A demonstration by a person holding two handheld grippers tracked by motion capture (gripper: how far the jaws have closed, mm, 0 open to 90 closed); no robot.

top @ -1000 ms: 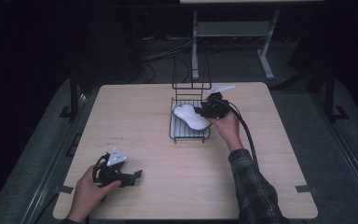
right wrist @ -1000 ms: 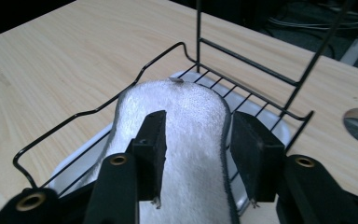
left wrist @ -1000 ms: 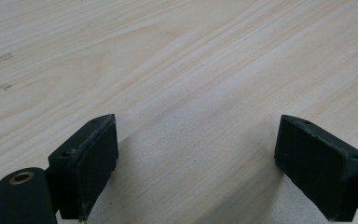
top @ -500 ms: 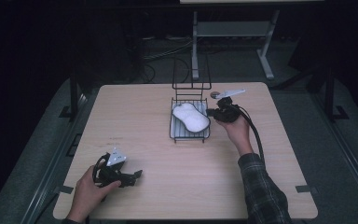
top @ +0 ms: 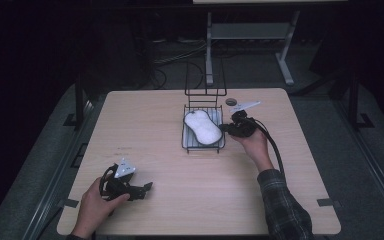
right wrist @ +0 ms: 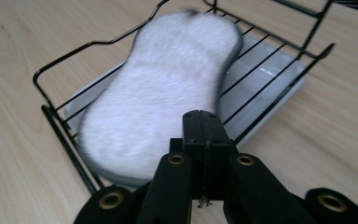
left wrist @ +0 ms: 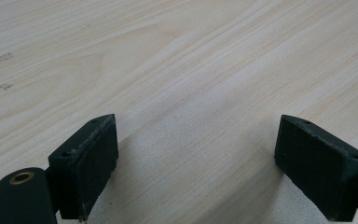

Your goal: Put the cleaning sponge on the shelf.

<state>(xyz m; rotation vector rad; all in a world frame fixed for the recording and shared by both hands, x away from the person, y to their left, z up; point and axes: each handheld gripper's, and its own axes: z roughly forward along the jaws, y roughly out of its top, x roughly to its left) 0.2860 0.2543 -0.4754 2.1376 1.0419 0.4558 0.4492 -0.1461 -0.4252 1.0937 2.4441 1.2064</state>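
Note:
A white peanut-shaped sponge [top: 202, 126] [right wrist: 168, 93] lies flat in a low black wire rack [top: 203, 148] [right wrist: 60, 135] over a pale tray, at the middle of the wooden table. My right gripper [top: 225, 128] [right wrist: 205, 122] sits just off the rack's right side. Its jaws are pressed together with nothing between them, and their tips point at the sponge without touching it. Near the table's front left my left gripper [top: 147, 187] [left wrist: 196, 149] rests low over bare wood, jaws wide apart and empty.
A tall black wire frame [top: 205, 82] stands right behind the rack. A small dark round disc [top: 231, 101] lies on the table behind my right hand. The table's edges drop to a dark floor with cables and a metal stand at the back.
My right gripper has drawn back from over the sponge to the rack's right side, leaving the sponge lying in the rack. The left hand has kept still.

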